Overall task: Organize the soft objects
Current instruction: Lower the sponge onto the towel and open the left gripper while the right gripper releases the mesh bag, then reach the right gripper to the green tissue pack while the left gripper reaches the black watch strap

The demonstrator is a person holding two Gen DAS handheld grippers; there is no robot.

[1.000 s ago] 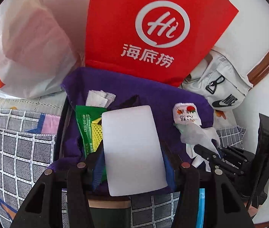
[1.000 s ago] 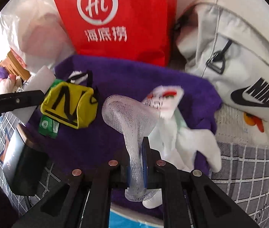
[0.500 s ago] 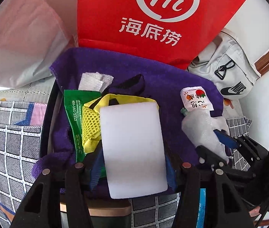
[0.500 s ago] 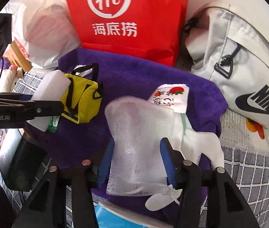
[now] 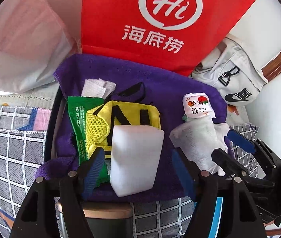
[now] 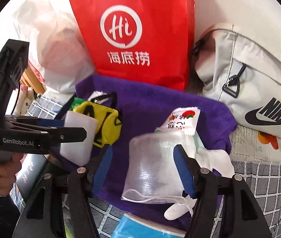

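Though unseen leftward, hand rightward.

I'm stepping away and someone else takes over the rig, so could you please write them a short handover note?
Left gripper: jaws have just been opening; the white foam block sits between them, unpinched.
Right gripper: jaws have just opened; the white mesh pouch lies between them, released.
Both lie on the purple towel, alongside the yellow pouch, the green packet and the strawberry sachet.
Done: block and mesh pouch set down.
Left: withdraw both grippers; any further sorting unclear.
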